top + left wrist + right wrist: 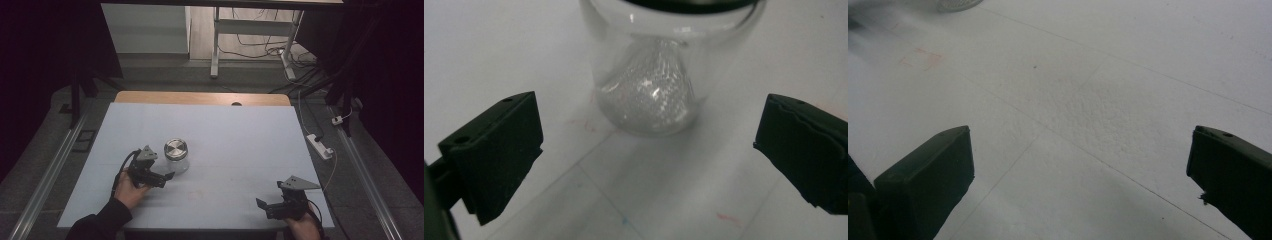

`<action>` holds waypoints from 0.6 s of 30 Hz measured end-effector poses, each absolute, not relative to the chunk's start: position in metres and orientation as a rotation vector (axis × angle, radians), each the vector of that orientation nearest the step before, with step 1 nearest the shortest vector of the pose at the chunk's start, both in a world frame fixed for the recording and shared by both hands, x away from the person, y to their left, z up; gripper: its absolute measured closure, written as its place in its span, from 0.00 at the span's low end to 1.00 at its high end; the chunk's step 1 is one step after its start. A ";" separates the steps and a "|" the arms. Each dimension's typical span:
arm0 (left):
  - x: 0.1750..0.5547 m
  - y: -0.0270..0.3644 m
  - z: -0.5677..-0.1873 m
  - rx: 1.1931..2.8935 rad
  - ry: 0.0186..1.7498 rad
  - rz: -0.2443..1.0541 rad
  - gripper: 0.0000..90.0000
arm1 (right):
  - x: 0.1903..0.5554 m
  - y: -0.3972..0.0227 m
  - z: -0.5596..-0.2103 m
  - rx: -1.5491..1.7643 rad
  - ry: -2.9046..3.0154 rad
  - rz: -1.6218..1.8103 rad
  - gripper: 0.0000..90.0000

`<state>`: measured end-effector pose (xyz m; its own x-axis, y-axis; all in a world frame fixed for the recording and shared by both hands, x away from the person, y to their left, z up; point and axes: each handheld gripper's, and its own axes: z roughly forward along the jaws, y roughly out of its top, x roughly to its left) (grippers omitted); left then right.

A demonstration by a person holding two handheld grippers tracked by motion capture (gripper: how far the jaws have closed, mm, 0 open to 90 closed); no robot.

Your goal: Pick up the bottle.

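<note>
Reaching from the left, the left gripper (167, 176) points its wide-open jaws at a small clear glass jar (176, 156) with a round, shiny metal lid, standing left of centre on the matte white table (240, 150). Closing around the jar's smooth wall seems next. Well right, the right gripper (261, 205) hovers wide open, holding nothing.

Glass jar (176, 156) upright (metal lid on).
</note>
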<state>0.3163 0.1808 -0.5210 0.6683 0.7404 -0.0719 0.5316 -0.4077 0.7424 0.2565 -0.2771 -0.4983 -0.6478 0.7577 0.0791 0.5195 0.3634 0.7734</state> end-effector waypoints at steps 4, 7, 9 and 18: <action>0.323 0.175 -0.520 2.098 0.961 0.334 0.00 | 0.257 -0.277 -0.498 1.132 2.340 1.165 0.00; 0.328 0.168 -0.520 2.099 0.955 0.336 0.00 | 0.257 -0.277 -0.498 1.131 2.340 1.160 0.00; 0.331 0.164 -0.521 2.110 0.947 0.351 0.00 | 0.257 -0.277 -0.498 1.128 2.342 1.159 0.00; 0.341 0.153 -0.523 2.107 0.924 0.359 0.00 | 0.257 -0.277 -0.499 1.127 2.345 1.158 0.00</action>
<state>0.3411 0.1531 -0.5234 0.6943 0.7177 -0.0526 0.4935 -0.4216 0.7607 0.2569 -0.2767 -0.4986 -0.6505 0.7557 0.0762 0.5200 0.3699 0.7699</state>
